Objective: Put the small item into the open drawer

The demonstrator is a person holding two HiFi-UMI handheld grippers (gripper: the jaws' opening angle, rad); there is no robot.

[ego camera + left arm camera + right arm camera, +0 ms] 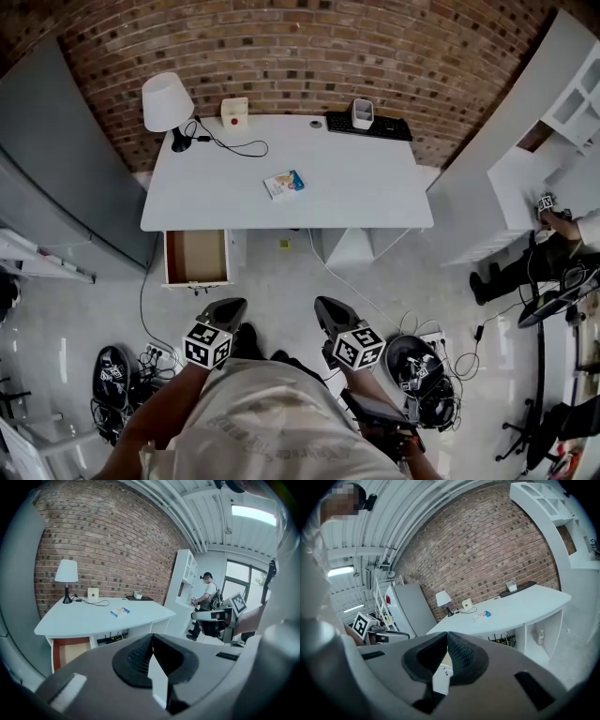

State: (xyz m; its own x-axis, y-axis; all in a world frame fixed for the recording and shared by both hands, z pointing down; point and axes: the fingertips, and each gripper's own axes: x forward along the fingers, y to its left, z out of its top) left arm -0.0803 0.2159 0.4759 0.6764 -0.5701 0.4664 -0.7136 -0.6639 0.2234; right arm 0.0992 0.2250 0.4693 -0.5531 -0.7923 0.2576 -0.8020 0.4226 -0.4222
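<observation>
back: brick wall (300, 47) | white desk (356, 192): table lamp (167, 101) at far-left corner, black cable (234, 145) trailing from it, white box with red button (234, 112) beside, black keyboard (370, 125) far right, white cup (363, 113) at it | left: grey cabinet (56, 150) | right: white shelving (562, 103), person (207, 597) standing at it

Small white-blue flat packet (284, 184) lies mid-tabletop (356, 187); open drawer (196, 258) below tabletop's left front edge.
</observation>
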